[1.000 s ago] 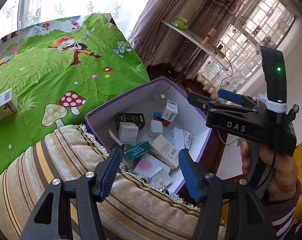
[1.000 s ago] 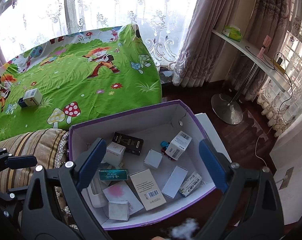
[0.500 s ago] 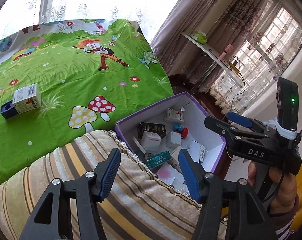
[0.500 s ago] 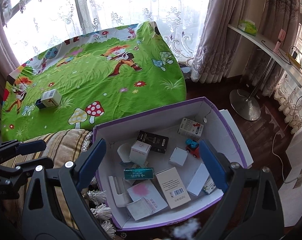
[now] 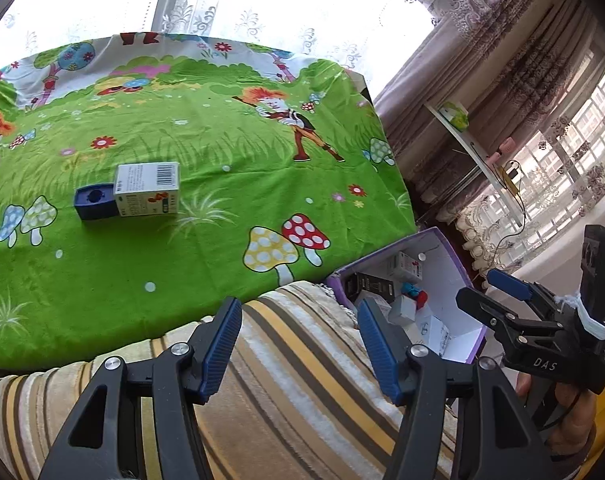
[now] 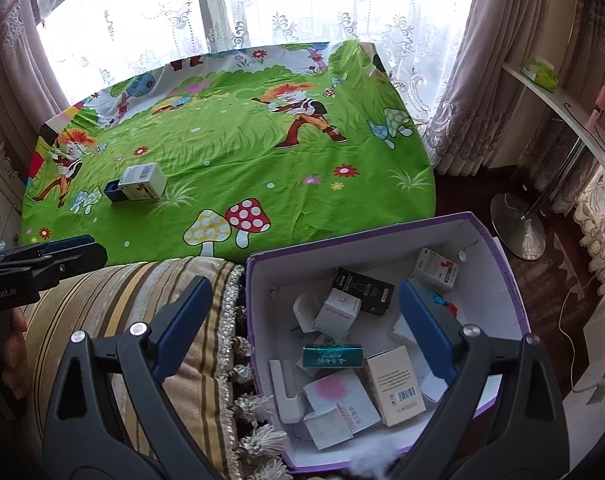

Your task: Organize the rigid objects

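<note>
A white carton with a barcode [image 5: 147,189] lies on the green cartoon bedspread [image 5: 206,160], touching a small dark blue box [image 5: 94,201] on its left. Both also show in the right wrist view, the carton [image 6: 142,181] beside the blue box [image 6: 113,193]. A purple-rimmed white box [image 6: 386,232] holds several small cartons. My left gripper [image 5: 300,338] is open and empty above a striped cushion [image 5: 286,380]. My right gripper [image 6: 302,320] is open and empty above the box's left part, and also shows in the left wrist view [image 5: 502,296].
The striped cushion with tassels [image 6: 142,300] lies between the bedspread and the purple box [image 5: 446,248]. A white shelf on a round metal stand [image 6: 518,224] stands at the right by the curtains. Dark wooden floor lies beyond the box.
Both grippers have swung left and up, away from the purple box toward the bedspread. The white carton and blue box now sit nearer the middle of the left wrist view. Both grippers stay open.
</note>
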Demonstrator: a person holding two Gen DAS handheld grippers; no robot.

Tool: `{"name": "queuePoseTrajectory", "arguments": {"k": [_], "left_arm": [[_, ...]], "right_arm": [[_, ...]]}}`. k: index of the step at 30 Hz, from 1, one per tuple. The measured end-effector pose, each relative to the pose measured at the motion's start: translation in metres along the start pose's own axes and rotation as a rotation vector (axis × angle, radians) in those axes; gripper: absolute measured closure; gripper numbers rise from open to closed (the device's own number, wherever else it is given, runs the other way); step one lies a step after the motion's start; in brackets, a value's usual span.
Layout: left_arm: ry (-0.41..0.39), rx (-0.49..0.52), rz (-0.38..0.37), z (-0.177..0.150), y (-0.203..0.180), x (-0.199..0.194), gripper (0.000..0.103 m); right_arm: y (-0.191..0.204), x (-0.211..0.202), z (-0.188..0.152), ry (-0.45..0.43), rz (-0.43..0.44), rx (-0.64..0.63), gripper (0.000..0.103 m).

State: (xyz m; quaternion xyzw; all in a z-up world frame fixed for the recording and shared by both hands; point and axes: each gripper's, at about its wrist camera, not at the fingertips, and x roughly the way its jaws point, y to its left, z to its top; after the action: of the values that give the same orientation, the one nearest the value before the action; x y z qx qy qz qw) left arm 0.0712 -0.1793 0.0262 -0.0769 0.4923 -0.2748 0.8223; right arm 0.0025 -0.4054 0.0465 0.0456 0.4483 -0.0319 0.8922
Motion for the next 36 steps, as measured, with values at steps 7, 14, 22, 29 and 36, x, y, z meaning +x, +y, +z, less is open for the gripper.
{"name": "queuePoseTrajectory", "arguments": {"k": [7,14,22,29,36], "left_arm": [[-0.001,-0.036,0.054,0.005,0.036,-0.006,0.042],[-0.008,-0.068,0.103,0.012,0.072,-0.015,0.042],[-0.008,-0.103,0.168,0.025,0.114,-0.022,0.042],[-0.04,-0.137,0.199,0.036,0.143,-0.031,0.042],[-0.08,-0.231,0.203,0.034,0.18,-0.038,0.042]], "right_arm": [[0.037,0.008,0.014,0.009,0.023,-0.061,0.005],[0.089,0.023,0.033,0.011,0.069,-0.155,0.004],[0.142,0.054,0.056,0.053,0.112,-0.204,0.003],[0.181,0.087,0.078,0.082,0.13,-0.203,0.003],[0.216,0.126,0.091,0.119,0.141,-0.2,0.003]]}}
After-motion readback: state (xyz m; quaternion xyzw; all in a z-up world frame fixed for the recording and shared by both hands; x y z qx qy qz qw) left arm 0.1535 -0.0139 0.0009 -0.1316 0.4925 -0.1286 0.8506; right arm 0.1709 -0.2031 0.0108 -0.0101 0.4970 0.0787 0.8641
